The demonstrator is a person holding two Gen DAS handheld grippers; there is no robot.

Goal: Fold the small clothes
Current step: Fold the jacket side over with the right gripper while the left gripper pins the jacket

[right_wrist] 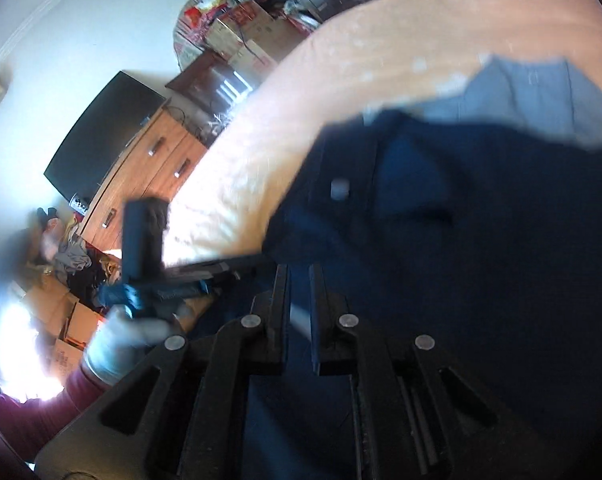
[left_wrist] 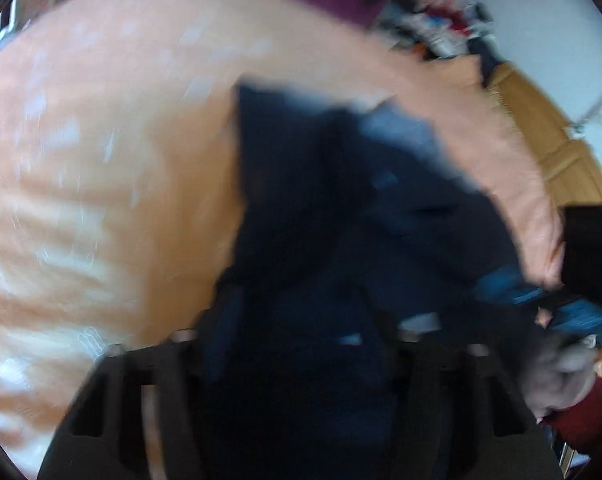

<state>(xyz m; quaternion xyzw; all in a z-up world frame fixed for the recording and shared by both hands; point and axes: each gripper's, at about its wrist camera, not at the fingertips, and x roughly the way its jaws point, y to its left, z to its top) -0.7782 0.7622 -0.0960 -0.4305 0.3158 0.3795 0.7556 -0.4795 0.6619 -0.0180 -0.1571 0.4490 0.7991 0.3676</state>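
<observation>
**Two grippers pinch one dark navy garment over a peach bed**

Both views are blurred. In the right wrist view, the black two-finger right gripper points toward twelve o'clock with its fingers drawn close together, and a pale edge of the dark navy fabric garment is clamped in the narrow slot between them. The garment spreads from the fingers toward two o'clock, with a lighter grey-blue panel showing at its far edge. It hangs above the peach-orange patterned bedspread.

At nine o'clock of that view, the left gripper lies nearly level, pointing toward the cloth's near edge, held by a light-gloved hand with a dark red sleeve behind it.

In the left wrist view, folds of the same navy garment cover the left gripper and hide its fingers, so I cannot tell from here how its jaws stand. The cloth rises toward twelve o'clock against the bedspread. At four o'clock, the other gloved hand grips the blue-handled right tool.
</observation>
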